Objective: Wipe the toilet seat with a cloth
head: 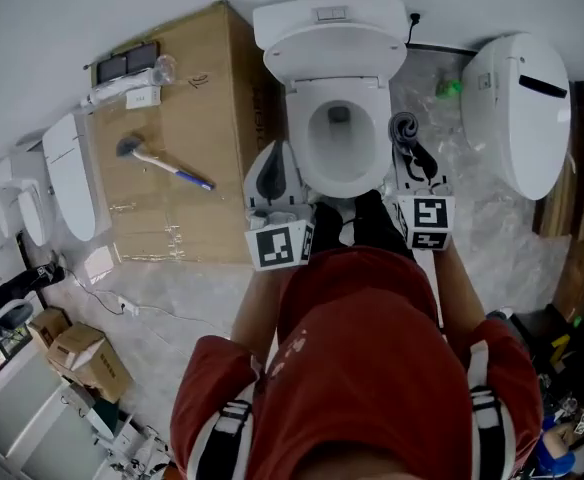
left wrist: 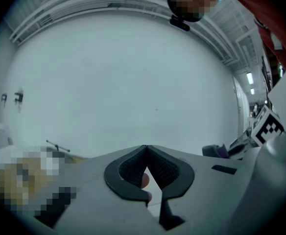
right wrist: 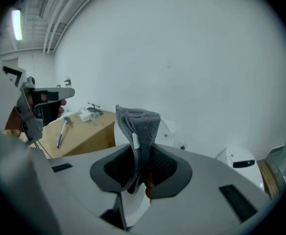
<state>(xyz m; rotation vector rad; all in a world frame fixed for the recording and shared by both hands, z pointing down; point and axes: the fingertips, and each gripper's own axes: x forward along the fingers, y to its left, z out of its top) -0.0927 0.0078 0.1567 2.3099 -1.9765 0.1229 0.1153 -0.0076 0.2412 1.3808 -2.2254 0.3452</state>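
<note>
The toilet seat (head: 309,160) has a big cardboard box (head: 197,118) tight by its left edge and more room on its right. At its front edge, the left gripper (left wrist: 146,150) is shut with nothing in it, and the right gripper (right wrist: 139,155) pinches the grey cloth (right wrist: 140,121). Only the right gripper view shows the cloth's white tag (right wrist: 135,141).

Left hand-held gripper (left wrist: 146,151) closed; right (right wrist: 140,151) clamped.
</note>
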